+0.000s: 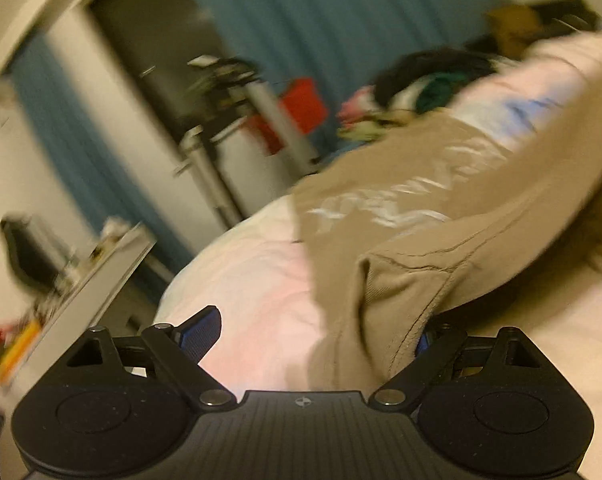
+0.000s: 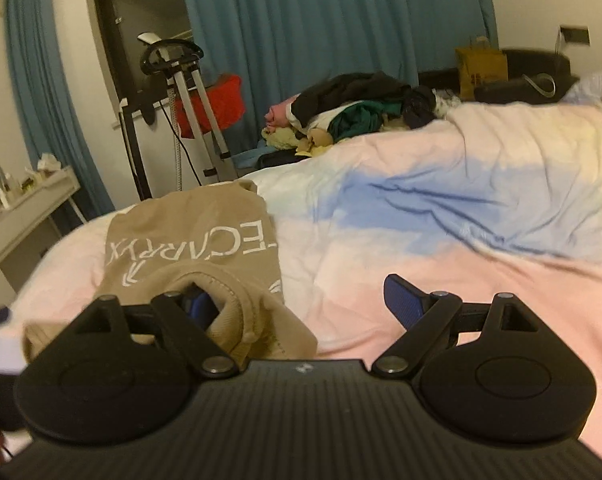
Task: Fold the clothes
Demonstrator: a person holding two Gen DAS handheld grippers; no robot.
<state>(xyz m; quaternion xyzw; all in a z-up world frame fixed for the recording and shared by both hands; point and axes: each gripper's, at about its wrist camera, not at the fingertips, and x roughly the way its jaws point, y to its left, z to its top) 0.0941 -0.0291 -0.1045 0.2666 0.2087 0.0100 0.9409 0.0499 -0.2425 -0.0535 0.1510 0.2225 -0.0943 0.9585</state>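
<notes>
Tan garment (image 2: 193,236) drapes against both spread, unclenched claws, left claw (image 1: 317,332) and right claw (image 2: 301,300), on bed (image 2: 421,272).

Your left gripper (image 1: 307,334) and right gripper (image 2: 301,300) match: black ribbed bodies, round pivot housings. Blue textured finger pads (image 2: 403,300). Silver rivets on linkages.

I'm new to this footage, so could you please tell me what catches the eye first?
A tan shirt with white lettering lies on the pastel duvet, draped over one finger of each open gripper. Behind it, a heap of clothes sits at the bed's far edge, before blue curtains.
</notes>
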